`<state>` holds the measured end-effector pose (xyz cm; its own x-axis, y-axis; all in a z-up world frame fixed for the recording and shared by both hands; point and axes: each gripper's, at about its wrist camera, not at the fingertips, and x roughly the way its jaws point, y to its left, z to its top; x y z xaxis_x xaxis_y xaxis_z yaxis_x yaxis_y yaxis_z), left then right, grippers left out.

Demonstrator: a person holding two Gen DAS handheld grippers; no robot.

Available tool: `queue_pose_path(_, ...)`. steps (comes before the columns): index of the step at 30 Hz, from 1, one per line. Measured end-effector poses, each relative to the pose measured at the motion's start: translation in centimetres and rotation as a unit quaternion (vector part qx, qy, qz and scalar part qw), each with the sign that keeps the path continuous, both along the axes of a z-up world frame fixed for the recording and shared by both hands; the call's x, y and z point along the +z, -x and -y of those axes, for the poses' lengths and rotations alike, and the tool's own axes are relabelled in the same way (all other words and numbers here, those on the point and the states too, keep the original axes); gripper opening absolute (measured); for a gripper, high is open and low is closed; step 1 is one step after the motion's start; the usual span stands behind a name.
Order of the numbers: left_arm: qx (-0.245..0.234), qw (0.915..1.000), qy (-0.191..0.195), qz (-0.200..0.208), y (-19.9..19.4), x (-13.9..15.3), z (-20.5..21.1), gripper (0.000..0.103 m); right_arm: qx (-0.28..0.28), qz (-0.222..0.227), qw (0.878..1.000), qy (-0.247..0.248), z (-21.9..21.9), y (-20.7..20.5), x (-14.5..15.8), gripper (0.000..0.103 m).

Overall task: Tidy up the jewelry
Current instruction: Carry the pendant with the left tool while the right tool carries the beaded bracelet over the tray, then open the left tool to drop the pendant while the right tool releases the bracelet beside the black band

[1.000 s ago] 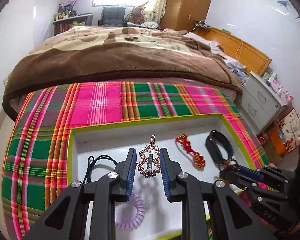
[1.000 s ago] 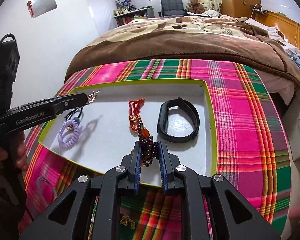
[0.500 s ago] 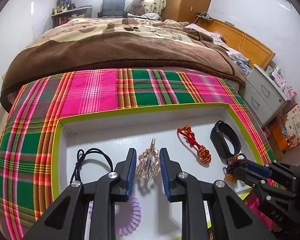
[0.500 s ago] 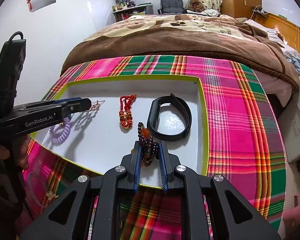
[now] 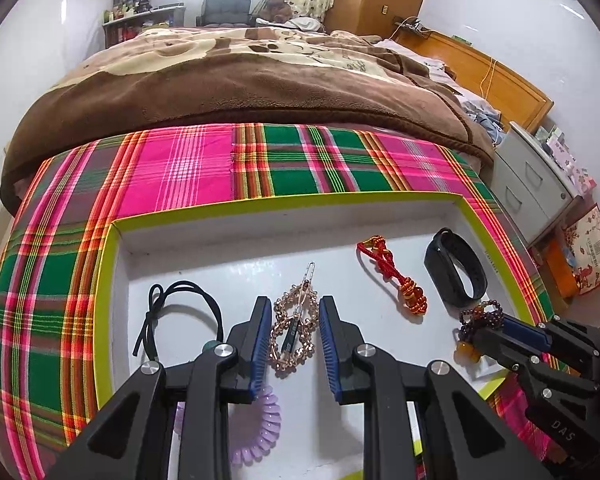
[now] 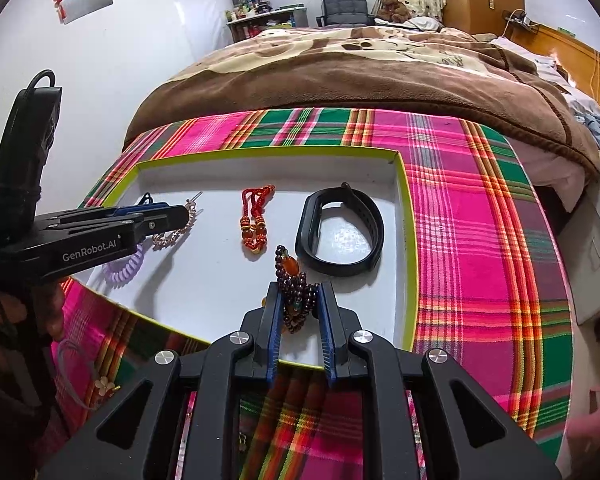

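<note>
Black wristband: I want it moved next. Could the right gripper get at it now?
Probably not yet: the right gripper is shut on the bead bracelet. The wristband itself lies uncovered just beyond it.

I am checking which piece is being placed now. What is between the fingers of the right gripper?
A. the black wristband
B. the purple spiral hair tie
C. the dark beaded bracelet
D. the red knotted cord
C: in the right wrist view the right gripper has its pads against the dark beaded bracelet, while the other three pieces lie apart on the tray floor.
</note>
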<state>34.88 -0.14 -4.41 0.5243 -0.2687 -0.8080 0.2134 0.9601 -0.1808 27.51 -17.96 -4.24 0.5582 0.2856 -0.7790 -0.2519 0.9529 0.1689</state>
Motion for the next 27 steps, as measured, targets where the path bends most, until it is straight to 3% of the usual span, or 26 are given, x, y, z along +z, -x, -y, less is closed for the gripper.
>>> queue_pose_path(6, -0.006, 0.9999, 0.006, 0.009, 0.9, 0.9, -0.1, 0.024, -0.003, 0.006, 1.000, -0.007, 0.1, 0.4, 0.4, 0.031)
queue_pose_path(10, -0.013, 0.9996, 0.008, 0.025, 2.2, 2.0, -0.2, 0.025, -0.005, 0.014, 1.000, -0.007, 0.1, 1.0, 0.9, 0.032)
queue_pose_path(13, -0.007, 0.9993, 0.009, 0.034, 3.3, 2.8, -0.6, 0.032, -0.012, 0.019, 1.000, -0.012, 0.3, 1.5, 1.3, 0.032)
queue_pose_path(15, -0.013, 0.9986, -0.009, 0.050, 4.5, 3.5, -0.6, 0.032, -0.015, 0.024, 0.999, -0.017, 0.5, 2.0, 1.6, 0.040)
queue_pose_path(16, -0.015, 0.9983, -0.012, 0.056, 5.1, 3.8, -0.6, 0.032, -0.016, 0.026, 0.999, -0.018, 0.6, 2.2, 1.7, 0.048)
queue_pose_path(20, -0.007, 0.9981, 0.015, 0.059, 6.8, 4.7, -1.7, 0.033, -0.022, 0.034, 0.999, -0.022, 1.0, 3.4, 2.3, 0.049)
queue_pose_path(27, 0.009, 0.9970, 0.024, 0.073, 10.2, 5.7, -3.2, 0.033, -0.024, 0.043, 0.998, -0.029, 1.3, 5.7, 3.0, 0.049)
